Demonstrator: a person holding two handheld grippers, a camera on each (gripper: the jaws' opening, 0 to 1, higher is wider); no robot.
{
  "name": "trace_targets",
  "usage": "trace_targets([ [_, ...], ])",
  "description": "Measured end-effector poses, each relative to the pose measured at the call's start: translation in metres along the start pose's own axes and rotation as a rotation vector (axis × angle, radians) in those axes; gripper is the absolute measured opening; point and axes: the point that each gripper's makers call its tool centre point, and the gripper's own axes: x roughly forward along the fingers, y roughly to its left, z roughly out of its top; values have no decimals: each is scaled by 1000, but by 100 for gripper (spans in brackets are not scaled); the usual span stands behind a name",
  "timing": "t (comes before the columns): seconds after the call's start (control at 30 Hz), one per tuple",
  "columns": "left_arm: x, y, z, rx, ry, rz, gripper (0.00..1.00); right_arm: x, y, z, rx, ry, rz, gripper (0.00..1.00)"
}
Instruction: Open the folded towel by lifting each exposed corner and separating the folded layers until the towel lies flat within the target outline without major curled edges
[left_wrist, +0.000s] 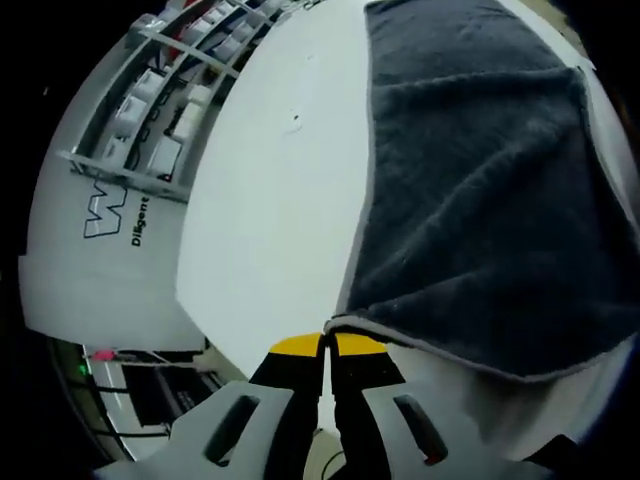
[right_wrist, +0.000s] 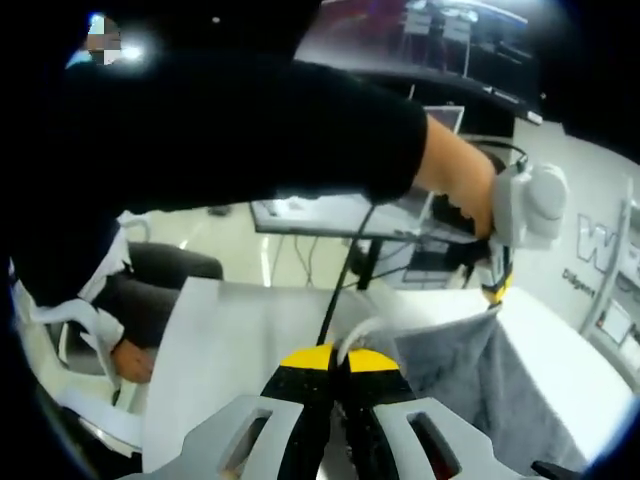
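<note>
You've got the left gripper (left_wrist: 326, 345) with its jaws shut tight on a hemmed corner of the grey towel (left_wrist: 480, 200), and from that pinch the cloth fans away across the white desk (left_wrist: 270, 230), one folded layer still lying over another with a seam running across it. In the right gripper view, your right gripper (right_wrist: 334, 357) is likewise clamped, jaws together on a pale edge of the towel (right_wrist: 470, 370), the cloth hanging away from it in a slack drape. Beyond that, your left hand (right_wrist: 470, 195) holds the other gripper (right_wrist: 497, 285) at the towel's far corner.

So you're mid-unfold, both corners lifted off the desk. I'd judge the next move is to draw the two pinches apart and away from the fold, then lower the layer evenly. Watch that slack; it could curl under. No target outline is clear to me.
</note>
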Motion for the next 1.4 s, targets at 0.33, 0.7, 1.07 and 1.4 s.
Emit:
trace_targets([
  [0.33,0,3,-7,-2,12,27,3,2,2,-5,2,6,10,0],
  [0.7,-8,5,-14,-23,20,32,2,7,8,-5,-12,7,21,0],
  [1.07,-85,-11,10,-211,-216,-24,25,11,13,-6,-3,6,42,0],
  [1.4,-163,-1,32,-539,-507,155,93,19,36,-20,-2,18,126,3],
])
